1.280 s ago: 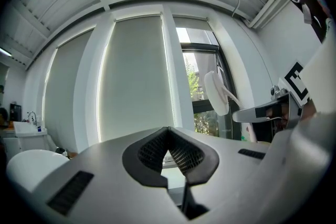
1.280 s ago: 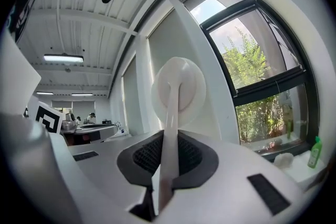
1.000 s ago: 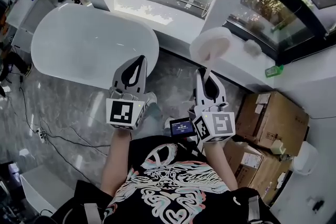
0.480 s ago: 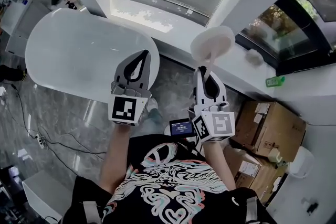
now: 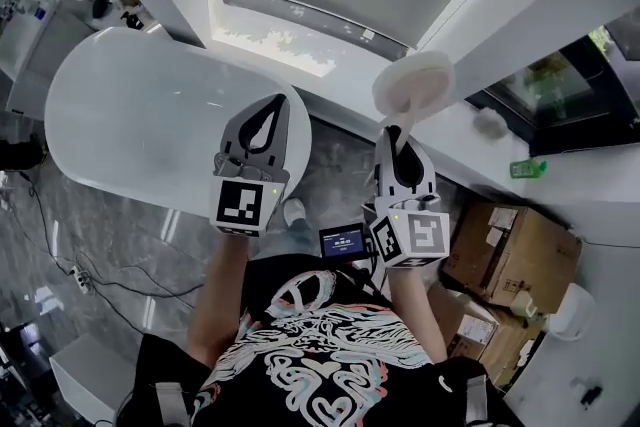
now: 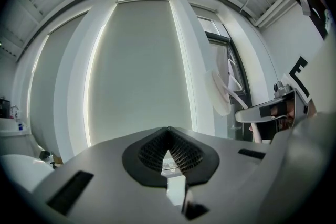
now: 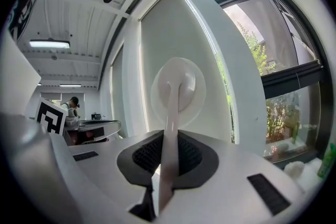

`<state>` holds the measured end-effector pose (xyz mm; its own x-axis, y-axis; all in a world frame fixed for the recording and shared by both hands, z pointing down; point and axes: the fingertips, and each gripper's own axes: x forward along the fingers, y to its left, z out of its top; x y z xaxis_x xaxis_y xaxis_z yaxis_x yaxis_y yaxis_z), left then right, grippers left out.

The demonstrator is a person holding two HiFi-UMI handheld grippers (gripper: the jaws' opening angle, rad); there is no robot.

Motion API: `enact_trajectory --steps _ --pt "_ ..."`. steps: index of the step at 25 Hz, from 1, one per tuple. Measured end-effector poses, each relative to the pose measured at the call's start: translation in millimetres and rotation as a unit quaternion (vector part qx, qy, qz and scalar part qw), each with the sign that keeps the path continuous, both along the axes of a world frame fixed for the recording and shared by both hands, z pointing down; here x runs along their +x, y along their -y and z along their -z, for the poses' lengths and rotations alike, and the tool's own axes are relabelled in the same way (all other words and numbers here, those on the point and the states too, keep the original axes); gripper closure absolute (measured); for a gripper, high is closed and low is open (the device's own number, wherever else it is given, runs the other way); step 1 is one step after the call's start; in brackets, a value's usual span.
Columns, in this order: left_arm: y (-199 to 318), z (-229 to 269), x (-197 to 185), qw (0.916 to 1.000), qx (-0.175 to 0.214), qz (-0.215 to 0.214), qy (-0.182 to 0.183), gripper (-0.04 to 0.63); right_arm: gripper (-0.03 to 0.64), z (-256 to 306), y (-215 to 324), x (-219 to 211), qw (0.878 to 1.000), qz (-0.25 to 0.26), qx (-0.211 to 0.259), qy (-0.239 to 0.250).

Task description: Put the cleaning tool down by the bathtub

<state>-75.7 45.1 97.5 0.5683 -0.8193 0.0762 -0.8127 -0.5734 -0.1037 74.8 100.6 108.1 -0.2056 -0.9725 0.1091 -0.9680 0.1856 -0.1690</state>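
White plastic cleaning tool (image 5: 412, 85), a flat round head on a slim handle, sits clamped between the ribbed black pads of the right gripper (image 5: 393, 133), between the glossy oval bathtub (image 5: 130, 125) and cardboard boxes (image 5: 500, 250); left gripper (image 5: 271, 107) is closed, empty; the handle's lower end is hidden.

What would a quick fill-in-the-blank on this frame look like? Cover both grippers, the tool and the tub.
1. The right gripper grips the cleaning tool by its ____.
2. The left gripper is shut and holds ____.
3. In the head view, the bathtub lies to the ____ of the cardboard boxes.

Missing words: handle; nothing; left
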Motion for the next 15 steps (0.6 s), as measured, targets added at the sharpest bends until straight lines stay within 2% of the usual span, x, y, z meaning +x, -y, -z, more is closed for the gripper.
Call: enact_trajectory --steps 2,6,15 --pt "11 -3 -4 1.0 0.001 -0.005 -0.004 0.586 0.563 -5 10 -4 1.0 -0.007 -0.003 -0.002" --pt "42 -4 -10 0.9989 0.028 -0.003 -0.038 0.586 0.565 -17 37 -12 1.0 -0.018 -0.012 -0.004" --pt "84 -9 -17 0.9988 0.021 -0.002 -0.045 0.586 0.563 -25 74 -21 1.0 -0.021 -0.023 -0.005"
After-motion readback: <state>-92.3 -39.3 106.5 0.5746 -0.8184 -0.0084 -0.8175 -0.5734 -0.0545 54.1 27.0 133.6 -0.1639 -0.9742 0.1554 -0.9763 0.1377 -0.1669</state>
